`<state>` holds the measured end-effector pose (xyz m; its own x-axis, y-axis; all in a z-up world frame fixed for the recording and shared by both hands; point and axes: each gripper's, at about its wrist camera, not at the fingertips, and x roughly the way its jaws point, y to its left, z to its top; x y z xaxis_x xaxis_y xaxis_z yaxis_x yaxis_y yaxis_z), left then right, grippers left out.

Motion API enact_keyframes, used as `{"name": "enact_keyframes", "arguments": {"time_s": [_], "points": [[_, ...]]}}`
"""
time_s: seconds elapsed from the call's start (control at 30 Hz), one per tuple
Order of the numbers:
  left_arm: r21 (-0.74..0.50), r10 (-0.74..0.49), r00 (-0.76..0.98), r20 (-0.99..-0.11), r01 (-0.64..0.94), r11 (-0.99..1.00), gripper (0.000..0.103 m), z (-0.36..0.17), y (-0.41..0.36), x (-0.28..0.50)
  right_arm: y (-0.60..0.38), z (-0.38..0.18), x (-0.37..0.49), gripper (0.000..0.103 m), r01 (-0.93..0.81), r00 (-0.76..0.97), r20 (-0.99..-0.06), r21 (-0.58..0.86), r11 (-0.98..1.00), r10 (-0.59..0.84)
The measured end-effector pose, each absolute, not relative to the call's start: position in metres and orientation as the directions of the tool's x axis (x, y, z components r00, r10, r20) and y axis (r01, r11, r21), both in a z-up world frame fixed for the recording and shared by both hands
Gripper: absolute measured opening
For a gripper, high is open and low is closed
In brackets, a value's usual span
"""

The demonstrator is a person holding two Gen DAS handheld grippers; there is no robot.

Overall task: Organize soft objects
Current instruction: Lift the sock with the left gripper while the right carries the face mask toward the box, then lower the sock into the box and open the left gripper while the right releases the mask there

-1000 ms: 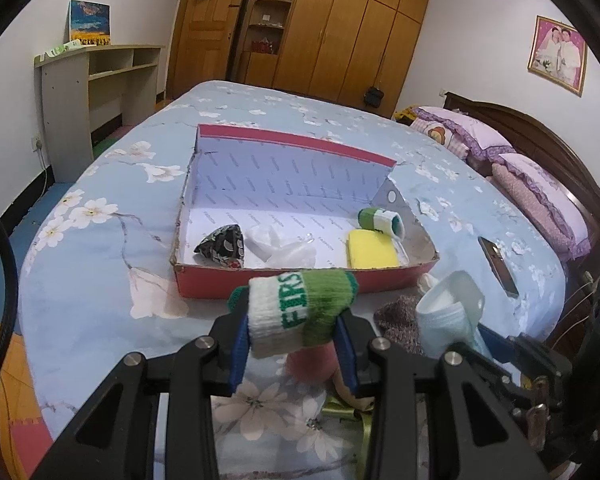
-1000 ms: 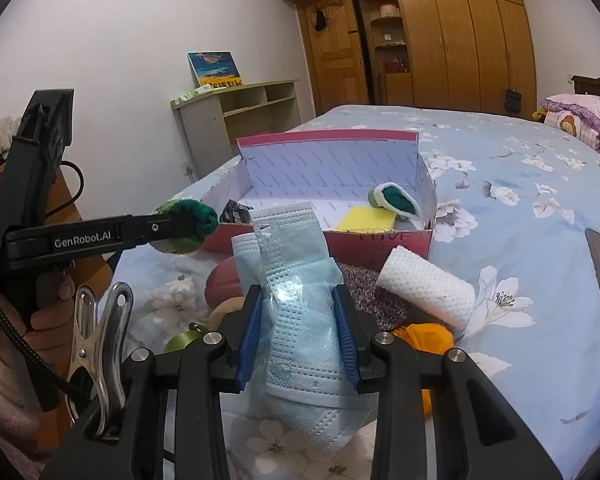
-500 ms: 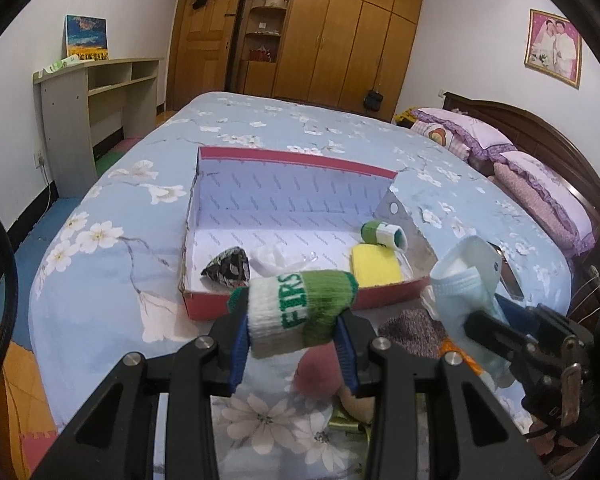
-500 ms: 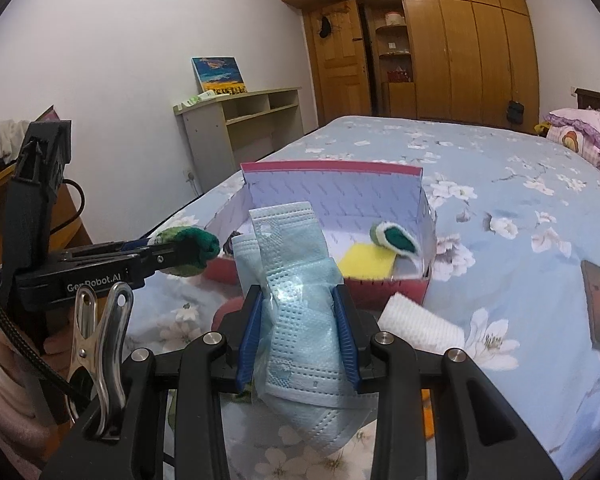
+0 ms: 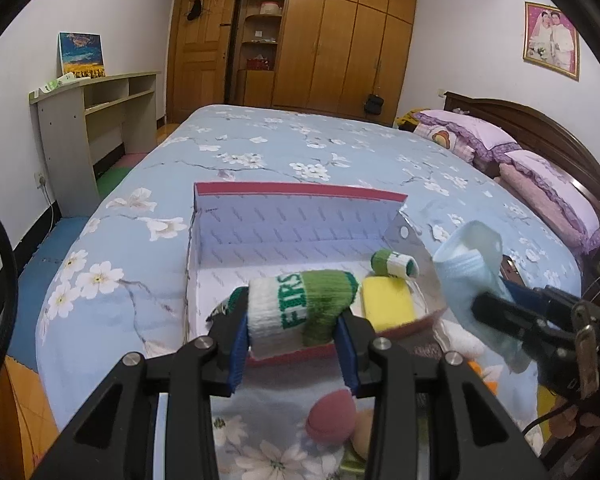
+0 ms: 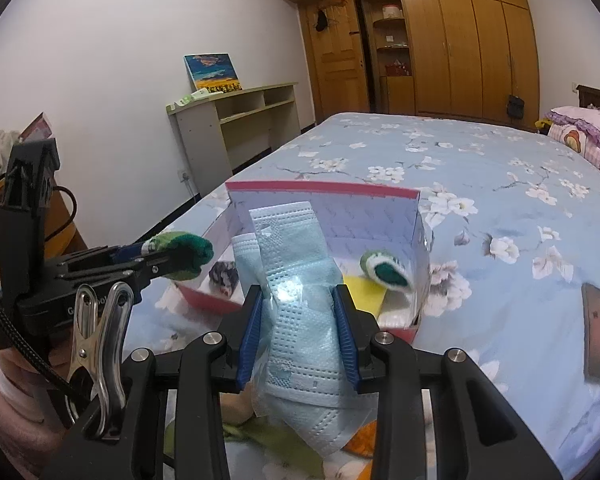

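Both grippers carry soft items above the near edge of the red box on the bed.

The left gripper (image 5: 296, 322) has its blue pads clamped on a rolled white-and-green knit sock (image 5: 300, 306), lettered in green, which lies crosswise between them. The right gripper (image 6: 298, 330) pinches a crumpled light-blue face mask (image 6: 296, 300) that stands up from the pads and hangs below them. From the left wrist view the open red box (image 5: 300, 192) sits at 12 o'clock on the floral bedspread (image 5: 260, 148); inside it, a yellow sponge (image 5: 386, 304) lies at the front right, with a second rolled sock (image 5: 394, 264) just behind it at 1 o'clock. A pink rounded object (image 5: 332, 418) rests on the bedspread below the left gripper at 6 o'clock. From the right wrist view a dark phone (image 6: 598, 332) lies at 3 o'clock, well apart from the box.
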<state>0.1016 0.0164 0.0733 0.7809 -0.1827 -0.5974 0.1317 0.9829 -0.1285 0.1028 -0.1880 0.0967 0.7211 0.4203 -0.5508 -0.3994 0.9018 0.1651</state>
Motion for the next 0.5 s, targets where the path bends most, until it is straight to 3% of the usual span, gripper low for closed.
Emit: {"name": "enact_keyframes", "arguments": {"time_s": [0.5], "points": [[-0.112, -0.163, 0.773, -0.613, 0.120, 0.986, 0.039, 0.067, 0.016, 0.146, -0.177, 0.102, 0.155, 0.035, -0.400, 0.691, -0.589, 0.171, 0.900, 0.419]]}}
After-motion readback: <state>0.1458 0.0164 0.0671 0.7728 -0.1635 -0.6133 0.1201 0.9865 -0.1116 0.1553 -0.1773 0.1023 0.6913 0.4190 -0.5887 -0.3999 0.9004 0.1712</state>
